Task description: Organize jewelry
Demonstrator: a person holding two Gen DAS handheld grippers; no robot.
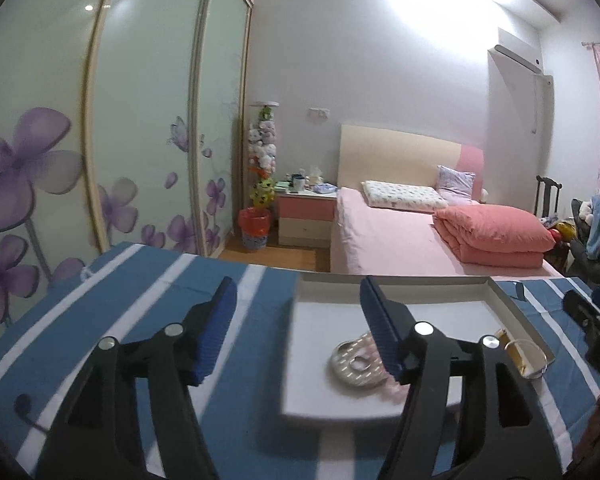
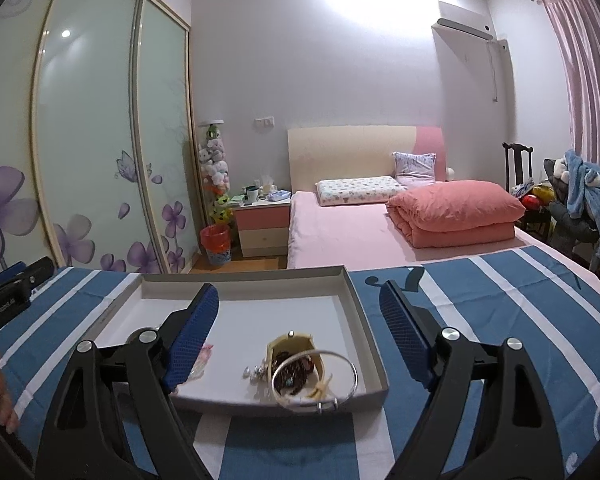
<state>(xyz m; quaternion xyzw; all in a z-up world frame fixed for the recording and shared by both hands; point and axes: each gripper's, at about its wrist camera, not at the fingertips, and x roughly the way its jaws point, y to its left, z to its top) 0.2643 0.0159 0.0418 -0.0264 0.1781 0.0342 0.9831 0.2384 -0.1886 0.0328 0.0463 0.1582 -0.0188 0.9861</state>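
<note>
- Jewelry lay gathered in a shallow white cardboard tray (image 2: 363, 316) with low grey walls, which sat on a blue cloth with white stripes (image 2: 499, 320) across the lower half of both wrist views.
- My left gripper (image 1: 298, 328) stood with its blue-padded black jaws well apart and nothing between the pads; they hung over the tray's left wall and the cloth beside it.
- My right gripper (image 2: 298, 344) held its jaws spread wide as well, empty, one finger (image 2: 192, 340) in front of the tray's floor at lower left, the other over the cloth right of the tray.
- A thin silver bangle (image 2: 315, 380) lay at the tray's near right corner, low in the right wrist view, partly over the front wall.
- Inside that bangle's ring I saw a dark beaded bracelet (image 2: 296, 372), leaning against a small beige open pouch (image 2: 296, 350).
- A few small pearly beads (image 2: 254, 372) lay just left of the pouch.
- A flat round silver piece with a hole (image 1: 355, 364) rested on the tray floor in the lower middle of the left wrist view, partly hidden by my right-hand finger; what it was I could not tell.
- A pink bed (image 2: 339, 236) filled the middle right background.
</note>
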